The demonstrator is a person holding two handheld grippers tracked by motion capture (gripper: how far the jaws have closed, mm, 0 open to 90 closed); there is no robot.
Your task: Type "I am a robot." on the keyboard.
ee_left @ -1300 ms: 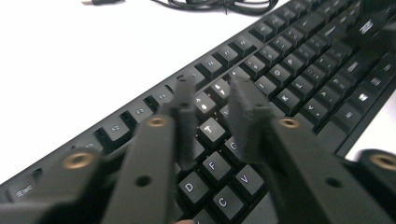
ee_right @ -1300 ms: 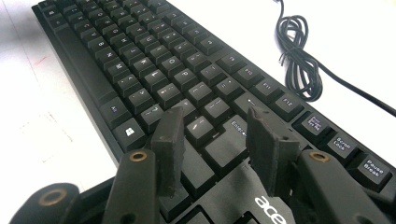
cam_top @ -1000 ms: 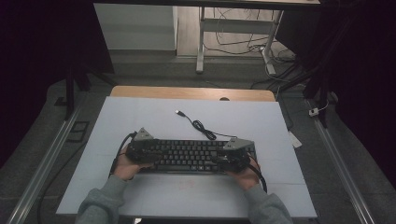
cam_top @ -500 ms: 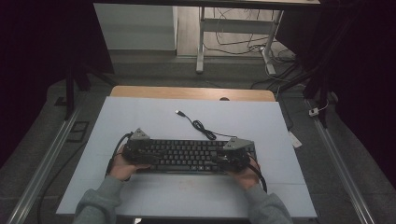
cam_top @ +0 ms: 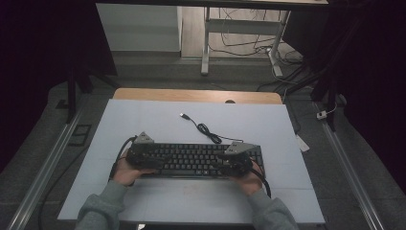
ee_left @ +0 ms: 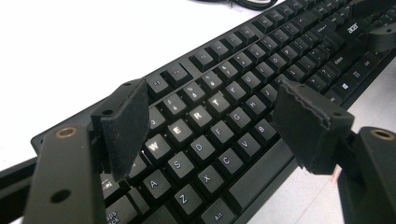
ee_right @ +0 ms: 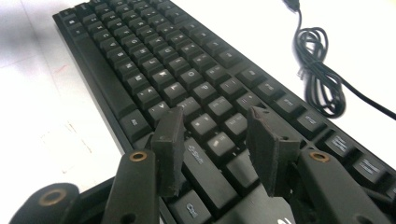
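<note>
A black keyboard (cam_top: 191, 160) lies flat on the white table mat, its cable (cam_top: 206, 129) coiled behind it and ending in a USB plug (cam_top: 183, 115). My left gripper (cam_top: 141, 154) hovers over the keyboard's left end. In the left gripper view its jaws (ee_left: 215, 100) stand wide apart above the letter keys (ee_left: 205, 116); they have just been opening, and the pads press on nothing. My right gripper (cam_top: 233, 158) is over the right end. Its jaws (ee_right: 212, 116) are open above the keys (ee_right: 177, 79), touching none that I can see. The cable (ee_right: 322, 79) lies to their right.
The white mat (cam_top: 158, 120) covers a wooden table whose far edge (cam_top: 196, 95) shows behind it. A small white object (cam_top: 302, 143) lies off the mat's right side. Metal rails (cam_top: 43, 177) run along the floor on both sides. A desk frame (cam_top: 206, 43) stands beyond.
</note>
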